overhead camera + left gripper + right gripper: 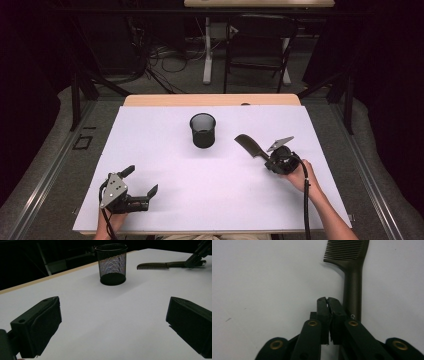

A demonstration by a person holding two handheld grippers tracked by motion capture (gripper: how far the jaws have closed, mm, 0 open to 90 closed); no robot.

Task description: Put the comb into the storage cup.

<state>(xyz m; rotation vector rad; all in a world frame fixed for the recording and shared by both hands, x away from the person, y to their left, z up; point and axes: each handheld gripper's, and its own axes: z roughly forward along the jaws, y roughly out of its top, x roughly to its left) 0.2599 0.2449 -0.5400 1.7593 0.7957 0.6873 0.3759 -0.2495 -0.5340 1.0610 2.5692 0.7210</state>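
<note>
High view: 1 mesh cup (202,130), 1 comb (248,145) (beside closed right claw (265,161)), left claw (141,181) open.

One black mesh cup (203,130) stands on the desk (165,165). One dark comb (250,146) lies there too (its teeth show plainly in the right gripper view). Two hand-held grippers are present: the left hand-held gripper (141,186) and the right hand-held gripper (266,161). One white sheet covers the one desk. One folding chair (257,45) stands beyond it.
</note>
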